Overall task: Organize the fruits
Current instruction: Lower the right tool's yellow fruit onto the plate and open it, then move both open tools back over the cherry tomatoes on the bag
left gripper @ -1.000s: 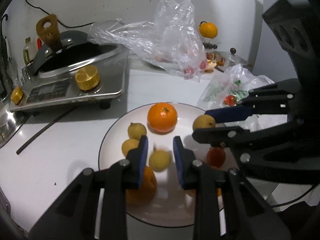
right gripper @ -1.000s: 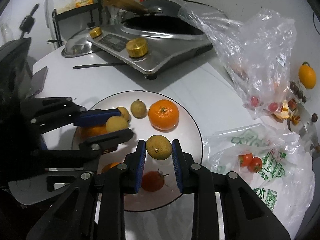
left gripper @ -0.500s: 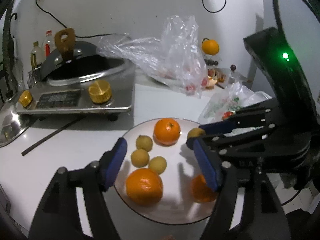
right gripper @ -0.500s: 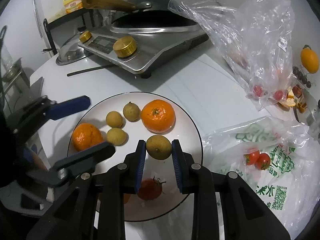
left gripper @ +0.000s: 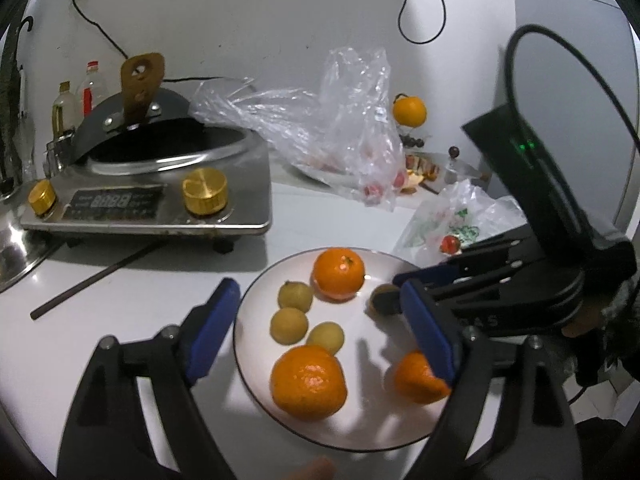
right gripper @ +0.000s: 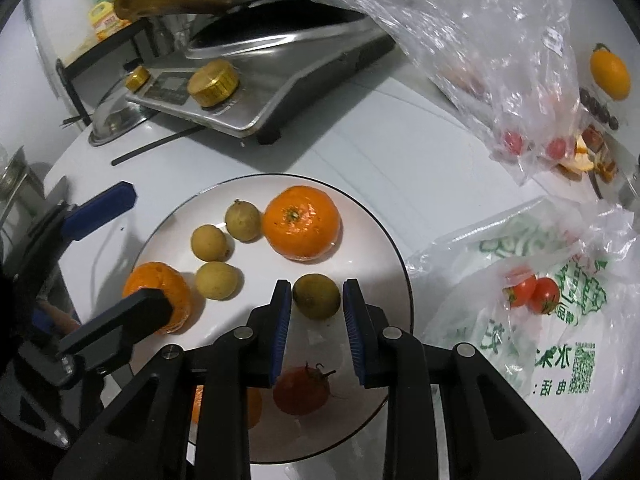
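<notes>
**Right grips a longan over the plate, left opening with nothing in it**

Your right gripper (right gripper: 316,300) is clamped on a small brown-green longan (right gripper: 317,295), just above the white plate (right gripper: 394,248). Your left gripper (left gripper: 320,330) is opening, jaws wide, nothing between the pads. Three loose longans (left gripper: 289,325) sit on the plate between two oranges (left gripper: 308,382); a tomato (right gripper: 302,390) lies near the rim.

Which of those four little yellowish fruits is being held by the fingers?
The darker small fruit, pinched in the right gripper over the plate's right side. The other three lie loose together beside the big orange.
</notes>
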